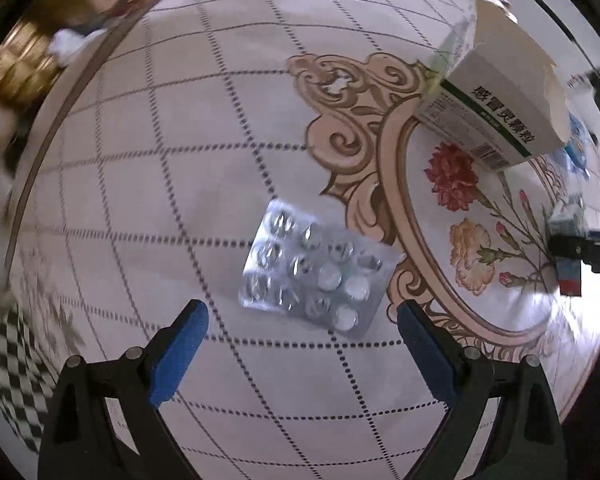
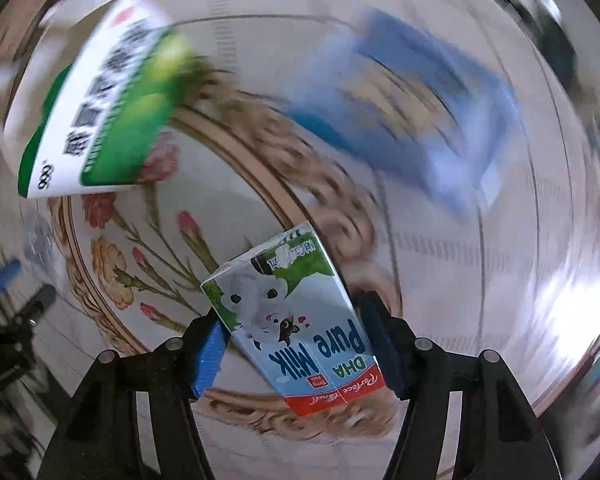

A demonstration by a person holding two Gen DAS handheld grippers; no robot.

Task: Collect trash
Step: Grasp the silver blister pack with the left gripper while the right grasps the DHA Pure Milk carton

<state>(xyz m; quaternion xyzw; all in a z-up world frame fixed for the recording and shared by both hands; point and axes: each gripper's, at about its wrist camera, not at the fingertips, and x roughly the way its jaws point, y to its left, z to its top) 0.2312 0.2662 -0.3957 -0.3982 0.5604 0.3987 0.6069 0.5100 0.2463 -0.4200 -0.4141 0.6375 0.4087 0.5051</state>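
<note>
Table (image 1: pixel 148 168): round, covered with a glossy cloth; pale grid of dotted lines, beige scrollwork, and a central oval medallion (image 1: pixel 496 240) printed with red and yellow carnations. The medallion serves as landmark.

Blister pack (image 1: pixel 320 276): flat silver foil rectangle, domed pockets in rows. A few pockets hold white round pills; the others look clear or crushed. It lies on the grid just left of the medallion's scroll border, one corner touching it.

Medicine box (image 1: pixel 496 108): white card with green band, Chinese print and a barcode. Its top flap is torn open; contents not visible. It rests tilted on the medallion's upper rim.

Milk carton (image 2: pixel 296 320): small rectangular carton, pale blue with a cartoon koala, green top and red base band, lettered "DHA Pure Milk". It stands over the medallion's lower border.

Blue pack (image 2: pixel 416 120): blurred, shape uncertain, beyond the medallion's right side.

Left gripper (image 1: pixel 302 320): blue foam pads on black arms, spread wide, poised over the blister pack without touching it.

Right gripper (image 2: pixel 296 344): pads on either side of the carton, both appearing to press its sides.
</note>
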